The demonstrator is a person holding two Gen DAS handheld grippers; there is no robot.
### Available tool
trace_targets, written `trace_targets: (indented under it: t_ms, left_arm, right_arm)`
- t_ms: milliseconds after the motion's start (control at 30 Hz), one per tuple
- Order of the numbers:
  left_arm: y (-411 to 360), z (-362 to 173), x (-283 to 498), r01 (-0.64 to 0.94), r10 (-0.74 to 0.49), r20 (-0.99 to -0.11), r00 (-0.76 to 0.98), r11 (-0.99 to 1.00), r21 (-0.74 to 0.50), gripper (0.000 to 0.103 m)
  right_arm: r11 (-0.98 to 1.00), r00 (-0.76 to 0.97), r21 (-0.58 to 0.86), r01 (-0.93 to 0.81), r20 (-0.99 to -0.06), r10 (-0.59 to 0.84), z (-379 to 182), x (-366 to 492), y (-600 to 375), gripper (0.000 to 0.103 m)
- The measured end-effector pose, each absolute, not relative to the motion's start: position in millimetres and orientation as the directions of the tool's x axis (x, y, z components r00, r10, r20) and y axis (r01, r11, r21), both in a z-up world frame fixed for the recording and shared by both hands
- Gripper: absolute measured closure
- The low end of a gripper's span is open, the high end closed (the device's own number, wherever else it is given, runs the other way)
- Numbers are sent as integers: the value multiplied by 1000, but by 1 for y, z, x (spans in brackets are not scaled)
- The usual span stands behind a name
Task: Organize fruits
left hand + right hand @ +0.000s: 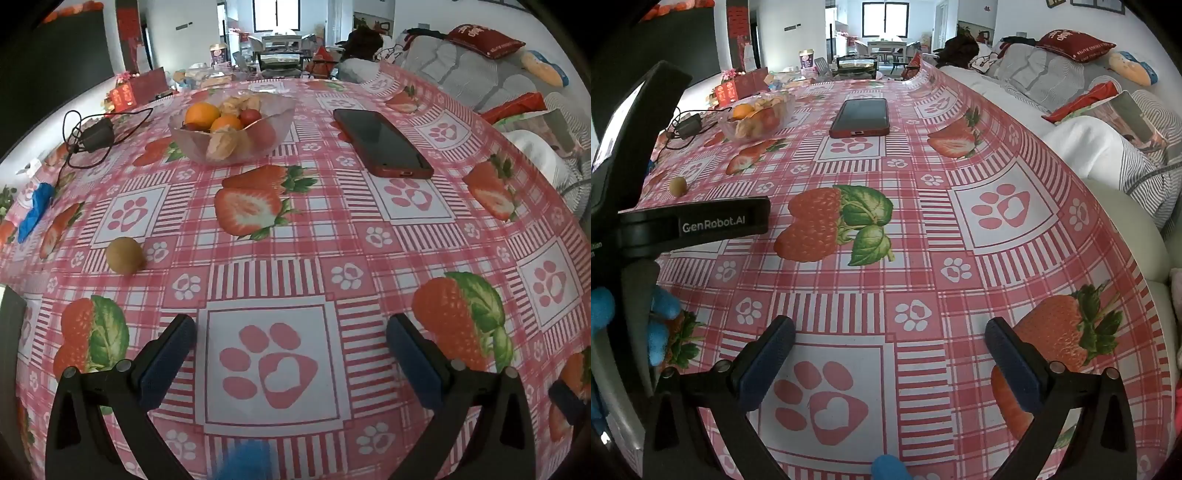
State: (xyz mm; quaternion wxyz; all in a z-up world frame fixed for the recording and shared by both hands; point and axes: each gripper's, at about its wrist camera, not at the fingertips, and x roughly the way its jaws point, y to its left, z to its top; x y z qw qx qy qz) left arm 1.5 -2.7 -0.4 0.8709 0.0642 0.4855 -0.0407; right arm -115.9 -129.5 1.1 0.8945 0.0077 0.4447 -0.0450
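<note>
Jaws of the left gripper (291, 341) and right gripper (890, 343) stand wide apart, empty; a lone kiwi (125, 255) lies near the table's left edge; next, left gripper reaches it, then carries it to the bowl (231, 127).

The left gripper (291, 354) has black angular arms, dark blue ribbed pads (168, 363) and round silver screws at the joints. The right gripper (890, 356) is built alike. At nine o'clock in the right view, a black bar reads "GenRobot.AI" in white. Blue gloves (663, 321) cover the hands.
</note>
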Motion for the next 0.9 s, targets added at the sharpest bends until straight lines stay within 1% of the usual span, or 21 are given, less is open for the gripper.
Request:
trace_targets:
  t_ms: [33, 67, 100, 900]
  left_arm:
    - [-3, 0, 2, 133, -35, -844, 536, 990, 43, 0]
    - [2, 1, -1, 126, -77, -817, 572, 992, -5, 0]
    - [2, 1, -1, 127, -79, -817, 571, 992, -8, 0]
    - [1, 1, -1, 126, -73, -818, 571, 992, -1, 0]
  right_arm:
    - [996, 600, -26, 88, -796, -73, 1, -116, -129, 0]
    - [996, 600, -25, 88, -796, -73, 1, -116, -130, 0]
    - [996, 600, -25, 88, -796, -73, 1, -116, -130, 0]
    - [996, 601, -26, 88, -796, -74, 1, -116, -130, 0]
